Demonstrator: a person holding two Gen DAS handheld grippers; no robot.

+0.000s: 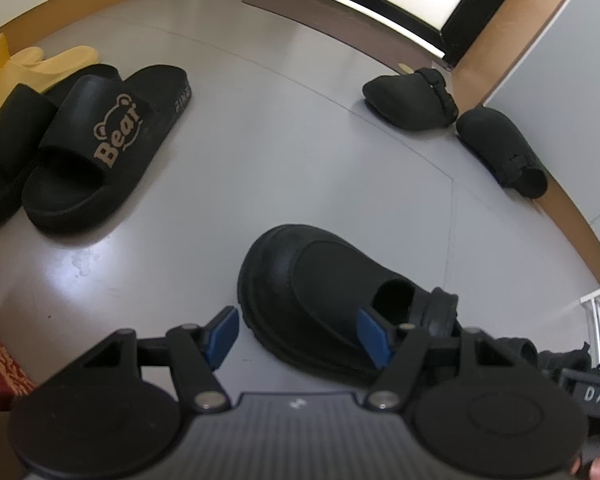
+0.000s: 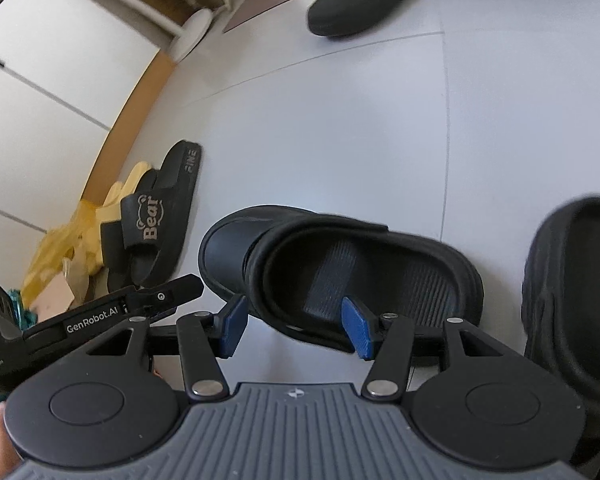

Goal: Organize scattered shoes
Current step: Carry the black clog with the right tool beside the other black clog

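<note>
1. right tool (image 2: 296, 328) spread, one pad inside the clog (image 2: 340, 276), one outside its wall – not pinching.
2. left tool (image 1: 300, 340) spread around the clog's side, gripping nothing.
3. risk: closing on the rounded rim could slip and tip it.
4. farther: its mate (image 2: 572, 300) beside, slides (image 1: 100, 148) – two clogs (image 1: 412, 100) by the wall.

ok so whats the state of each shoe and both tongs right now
left tongs: open, astride the near side of the black clog, pads not pressing
right tongs: open, one pad over the clog's opening
black clog: upright on the floor, not lifted
Bear slides: upright, paired side by side
dark clog pair: apart, by the wall, at different angles
yellow slippers: behind the slides
</note>
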